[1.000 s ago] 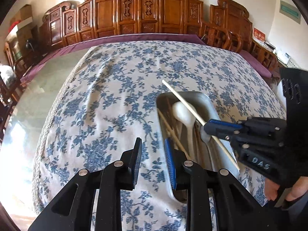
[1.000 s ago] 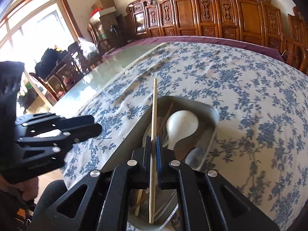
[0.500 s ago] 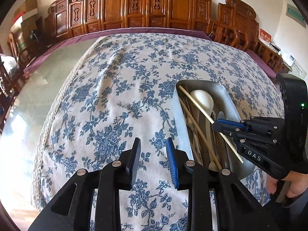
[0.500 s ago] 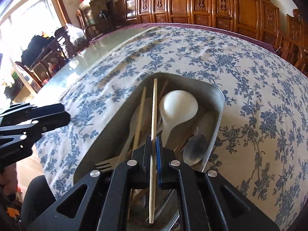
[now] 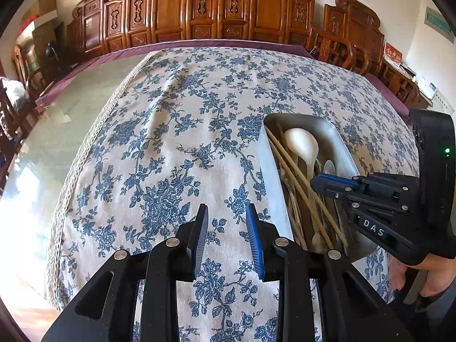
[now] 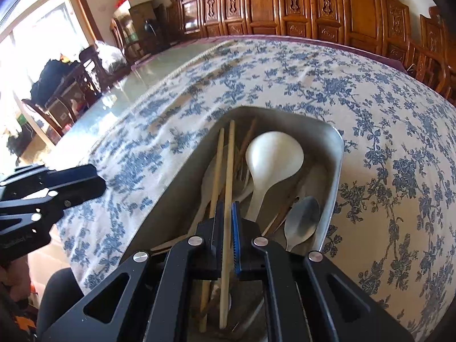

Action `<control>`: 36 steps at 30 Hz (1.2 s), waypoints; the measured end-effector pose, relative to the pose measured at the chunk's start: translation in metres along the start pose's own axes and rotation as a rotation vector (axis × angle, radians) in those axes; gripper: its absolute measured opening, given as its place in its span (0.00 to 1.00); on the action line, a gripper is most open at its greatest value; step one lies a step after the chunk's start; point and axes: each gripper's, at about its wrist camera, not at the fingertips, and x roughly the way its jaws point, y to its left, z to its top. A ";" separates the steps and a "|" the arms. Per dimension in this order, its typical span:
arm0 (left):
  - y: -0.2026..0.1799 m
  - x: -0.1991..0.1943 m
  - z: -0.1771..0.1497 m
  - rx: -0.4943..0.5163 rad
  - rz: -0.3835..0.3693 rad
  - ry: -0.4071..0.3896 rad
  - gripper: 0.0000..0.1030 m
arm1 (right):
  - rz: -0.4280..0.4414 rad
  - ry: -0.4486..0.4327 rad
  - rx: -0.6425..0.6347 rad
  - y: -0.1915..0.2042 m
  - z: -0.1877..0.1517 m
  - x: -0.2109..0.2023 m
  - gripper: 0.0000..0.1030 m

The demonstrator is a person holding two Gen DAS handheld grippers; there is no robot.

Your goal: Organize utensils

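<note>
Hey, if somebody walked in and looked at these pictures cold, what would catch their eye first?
Probably the right gripper shut on a wooden chopstick over the metal tray, low in the middle of its view. In the tray a big white spoon lies among other utensils. The blue floral tablecloth fills the table, with the left gripper empty above it, left of the tray.

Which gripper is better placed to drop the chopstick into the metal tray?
Right. The right gripper is shut on the chopstick, directly over the metal tray. The left gripper is open, holding nothing, over the tablecloth beside the tray.
</note>
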 end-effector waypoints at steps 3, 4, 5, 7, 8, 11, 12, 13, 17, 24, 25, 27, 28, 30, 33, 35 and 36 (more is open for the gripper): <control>-0.002 -0.002 0.000 0.001 0.002 0.000 0.25 | 0.007 -0.028 -0.012 0.001 0.000 -0.009 0.08; -0.002 -0.002 0.000 0.001 0.001 -0.001 0.25 | 0.003 -0.036 -0.014 0.001 0.000 -0.012 0.08; -0.004 -0.003 -0.001 0.001 0.001 -0.001 0.25 | -0.004 -0.042 -0.016 0.001 -0.001 -0.016 0.08; -0.007 -0.004 0.000 0.004 0.002 0.000 0.25 | -0.015 -0.050 -0.020 0.000 -0.002 -0.023 0.08; -0.008 -0.005 -0.001 0.006 0.002 -0.002 0.25 | -0.019 -0.059 -0.021 0.000 -0.003 -0.028 0.09; -0.013 -0.011 -0.001 0.006 -0.003 -0.010 0.25 | -0.043 -0.082 -0.021 -0.003 -0.008 -0.043 0.18; -0.015 -0.014 -0.002 0.007 -0.006 -0.014 0.25 | -0.048 -0.088 -0.018 -0.004 -0.010 -0.048 0.21; -0.018 -0.017 -0.002 0.010 -0.007 -0.018 0.25 | -0.053 -0.096 -0.014 -0.005 -0.013 -0.053 0.25; -0.028 -0.030 -0.004 0.018 -0.009 -0.037 0.44 | -0.092 -0.135 0.006 -0.010 -0.024 -0.082 0.45; -0.050 -0.055 -0.008 0.034 -0.009 -0.077 0.79 | -0.235 -0.209 0.052 -0.016 -0.048 -0.137 0.87; -0.054 -0.059 -0.009 0.037 -0.005 -0.083 0.85 | -0.245 -0.219 0.060 -0.017 -0.052 -0.145 0.89; -0.062 -0.067 -0.012 0.043 -0.002 -0.093 0.89 | -0.277 -0.236 0.075 -0.021 -0.061 -0.162 0.92; -0.066 -0.069 -0.013 0.044 -0.003 -0.092 0.90 | -0.287 -0.242 0.082 -0.022 -0.064 -0.168 0.94; -0.073 -0.075 -0.016 0.046 -0.012 -0.084 0.91 | -0.302 -0.254 0.104 -0.026 -0.073 -0.183 0.96; -0.086 -0.085 -0.023 0.053 -0.029 -0.085 0.92 | -0.328 -0.265 0.114 -0.028 -0.085 -0.202 0.98; -0.096 -0.091 -0.029 0.059 -0.031 -0.083 0.92 | -0.350 -0.268 0.118 -0.029 -0.092 -0.213 0.97; -0.099 -0.092 -0.031 0.061 -0.032 -0.082 0.92 | -0.354 -0.269 0.123 -0.029 -0.095 -0.216 0.97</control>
